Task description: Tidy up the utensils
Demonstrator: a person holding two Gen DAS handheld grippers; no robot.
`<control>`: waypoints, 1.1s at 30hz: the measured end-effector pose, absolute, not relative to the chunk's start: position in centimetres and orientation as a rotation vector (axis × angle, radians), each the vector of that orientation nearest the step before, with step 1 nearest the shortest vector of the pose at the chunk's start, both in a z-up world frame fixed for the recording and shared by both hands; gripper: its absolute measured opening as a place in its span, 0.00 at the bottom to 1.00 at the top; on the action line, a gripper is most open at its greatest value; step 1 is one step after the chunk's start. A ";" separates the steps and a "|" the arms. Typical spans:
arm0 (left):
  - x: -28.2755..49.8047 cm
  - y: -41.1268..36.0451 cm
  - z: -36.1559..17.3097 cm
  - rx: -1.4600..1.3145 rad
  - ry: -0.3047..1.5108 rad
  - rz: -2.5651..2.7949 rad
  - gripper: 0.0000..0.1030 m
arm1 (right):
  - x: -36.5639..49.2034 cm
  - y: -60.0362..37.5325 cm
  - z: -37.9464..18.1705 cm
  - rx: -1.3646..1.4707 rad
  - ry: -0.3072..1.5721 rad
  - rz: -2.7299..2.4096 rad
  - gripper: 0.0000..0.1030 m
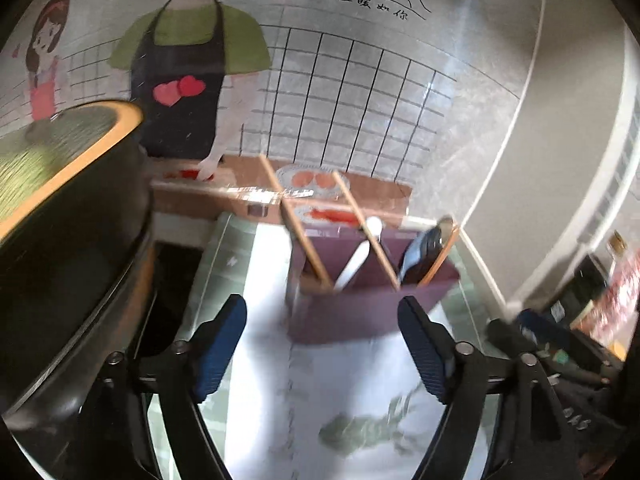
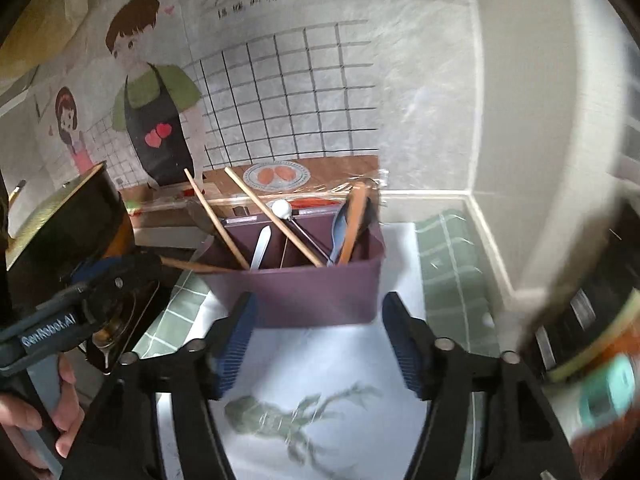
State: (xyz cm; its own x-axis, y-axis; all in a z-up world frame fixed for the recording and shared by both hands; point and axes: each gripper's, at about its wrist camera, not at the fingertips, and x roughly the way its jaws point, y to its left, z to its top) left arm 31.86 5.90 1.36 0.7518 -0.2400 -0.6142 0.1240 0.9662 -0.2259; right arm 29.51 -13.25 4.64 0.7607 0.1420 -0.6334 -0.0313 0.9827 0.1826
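A: Purple utensil holder [image 2: 308, 292] on the white printed cloth [image 2: 320, 364], close to the back wall, just ahead of both grippers. Chopsticks [image 2: 216, 224] leaning left in it, white-handled knife [image 2: 261, 246] upright in the middle, spoon and wooden spatula [image 2: 352, 224] in the right compartment.

B: Noted. Finger state?

A: Left gripper [image 1: 322, 344] wide, nothing between the pads. Right gripper [image 2: 318, 344] likewise wide and empty; holder visible between and beyond the fingers, not touched.

B: Risks from here?

A: Judged only: tall lean of the chopsticks, so a brush from either finger could lever them out or tip the holder. One more stick [image 2: 192, 266] lying low at the holder's left edge, whether inside or outside cannot be told; could be knocked off. Cloth underneath could slide or bunch if the holder gets pushed. Black pot with lid [image 1: 68, 216] close on the left, little elbow room for the left gripper. Motion blur in both views, so edges uncertain.

B: Readable writing?

A: "GenRobot.AI" on the left gripper's body, seen from the right wrist, held by a hand [image 2: 36, 412]. Chinese characters under the heart-hands drawing on the wall poster [image 1: 372, 10], apparently "温暖如你"; larger characters above cut off. Bottle label at far right too blurred.
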 end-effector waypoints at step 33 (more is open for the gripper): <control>7.5 4.6 -1.0 -0.053 0.554 0.031 1.00 | 10.2 -14.1 2.4 0.039 0.555 0.088 0.97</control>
